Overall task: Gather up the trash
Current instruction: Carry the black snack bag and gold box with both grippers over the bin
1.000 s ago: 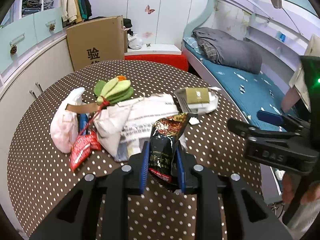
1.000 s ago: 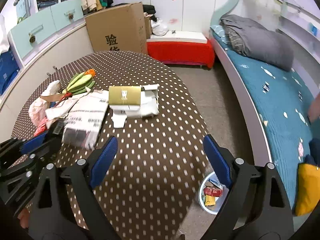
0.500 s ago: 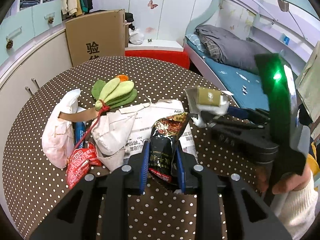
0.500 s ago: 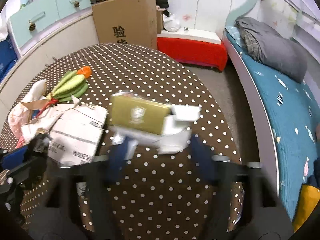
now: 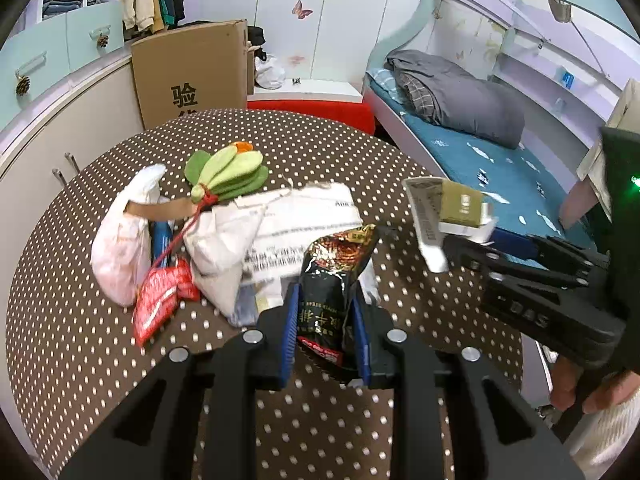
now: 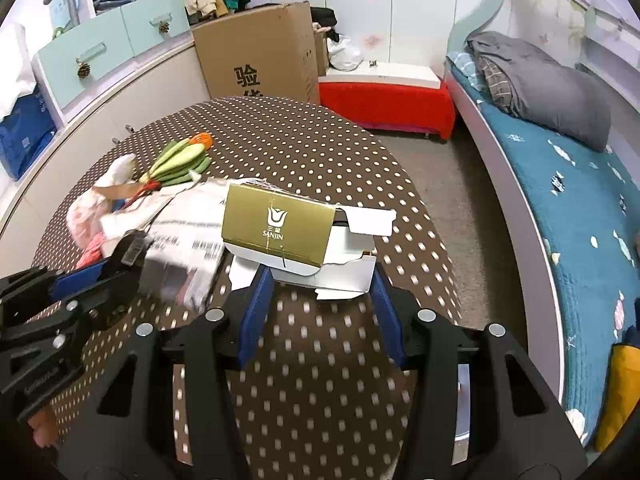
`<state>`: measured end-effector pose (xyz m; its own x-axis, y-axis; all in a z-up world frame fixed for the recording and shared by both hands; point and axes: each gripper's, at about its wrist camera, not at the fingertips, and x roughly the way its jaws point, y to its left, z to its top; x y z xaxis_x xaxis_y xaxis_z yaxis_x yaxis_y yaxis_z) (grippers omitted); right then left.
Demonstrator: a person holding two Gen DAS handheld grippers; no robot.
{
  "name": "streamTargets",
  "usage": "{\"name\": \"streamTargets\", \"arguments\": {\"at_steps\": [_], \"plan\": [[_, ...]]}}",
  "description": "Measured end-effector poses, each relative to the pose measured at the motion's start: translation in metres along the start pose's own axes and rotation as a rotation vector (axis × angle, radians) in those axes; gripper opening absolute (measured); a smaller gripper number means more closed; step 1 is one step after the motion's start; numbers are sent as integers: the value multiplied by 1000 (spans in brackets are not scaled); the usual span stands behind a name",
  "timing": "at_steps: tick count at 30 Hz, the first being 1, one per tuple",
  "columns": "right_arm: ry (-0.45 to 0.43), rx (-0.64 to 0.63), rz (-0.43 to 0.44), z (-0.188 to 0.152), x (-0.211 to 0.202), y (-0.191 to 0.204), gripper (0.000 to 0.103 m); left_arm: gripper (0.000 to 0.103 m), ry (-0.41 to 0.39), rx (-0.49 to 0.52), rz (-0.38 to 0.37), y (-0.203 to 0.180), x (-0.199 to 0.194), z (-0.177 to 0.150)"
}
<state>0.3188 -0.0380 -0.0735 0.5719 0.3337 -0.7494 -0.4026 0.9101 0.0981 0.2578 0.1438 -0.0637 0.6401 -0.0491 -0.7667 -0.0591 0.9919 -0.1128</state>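
The left tongs [image 5: 325, 334] are clamping narrowly on a black snack packet [image 5: 334, 280], holding it upright above the polka-dot desk [image 5: 80, 344]. The right tongs [image 6: 317, 306], spread wider, are gripping a torn gold-and-white carton [image 6: 298, 240], apparently lifted clear of the desk, though blur is making this uncertain. Only the left view is showing the red wrapper [image 5: 160, 300]; only the right view is showing the floor [image 6: 448, 168]
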Motion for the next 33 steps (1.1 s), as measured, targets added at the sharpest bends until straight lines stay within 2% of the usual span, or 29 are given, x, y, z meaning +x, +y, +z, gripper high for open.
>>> {"name": "streamTargets", "arguments": {"at_steps": [6, 14, 17, 25, 33], "plan": [[-15, 57, 0, -30, -31, -18, 49, 24, 27, 36, 29, -21, -11, -19], [-53, 117, -17, -58, -71, -42, 49, 24, 4, 66, -21, -56, -23, -35], [-60, 139, -33, -73, -87, -58, 49, 24, 7, 95, -42, -81, -19, -34], [-70, 210, -144, -104, -115, -113, 49, 24, 28, 185, -104, -154, -4, -39], [-35, 321, -204, -132, -123, -176, 49, 24, 58, 288, -191, -233, 12, -43]]}}
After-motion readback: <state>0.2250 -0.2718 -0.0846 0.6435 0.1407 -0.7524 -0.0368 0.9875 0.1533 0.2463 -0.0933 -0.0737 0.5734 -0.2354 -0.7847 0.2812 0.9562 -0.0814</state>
